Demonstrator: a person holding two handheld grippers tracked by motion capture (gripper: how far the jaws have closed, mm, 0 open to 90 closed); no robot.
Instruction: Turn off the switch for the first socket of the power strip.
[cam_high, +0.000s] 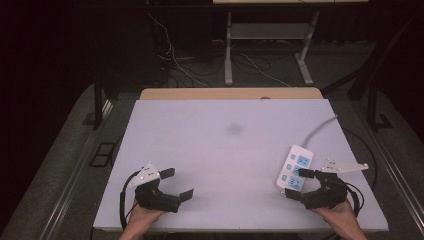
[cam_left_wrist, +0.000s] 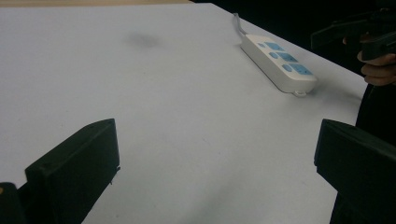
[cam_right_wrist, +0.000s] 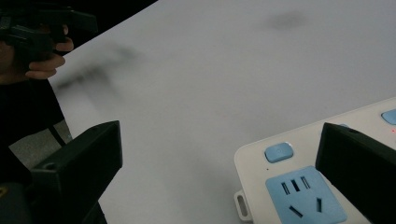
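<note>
**Power strip sits at my right hand-held gripper, long axis running near to far**

I see the white power strip (cam_high: 295, 169) lying flat on the white bench (cam_high: 210, 150), at its right side toward the near edge. Its long axis runs from near to far, tilted slightly rightward at the far end, where its grey cable (cam_high: 320, 127) trails off toward the bench's far right edge.

My right hand-held gripper (cam_high: 299, 184) is by far the nearer one: its jaws are spread wide, one over the near end of the strip and the other just off its near end. In the right gripper view the strip's near end, with a blue socket (cam_right_wrist: 306, 196) and a blue button (cam_right_wrist: 279, 152), lies between the spread jaws; I see no pad pressing on it.

My left hand-held gripper (cam_high: 179, 184) rests at the near left, well apart from the strip, jaws also spread and holding nothing.

I judge the coming move belongs to the right hand: the strip lies just ahead and leftward of it.
</note>
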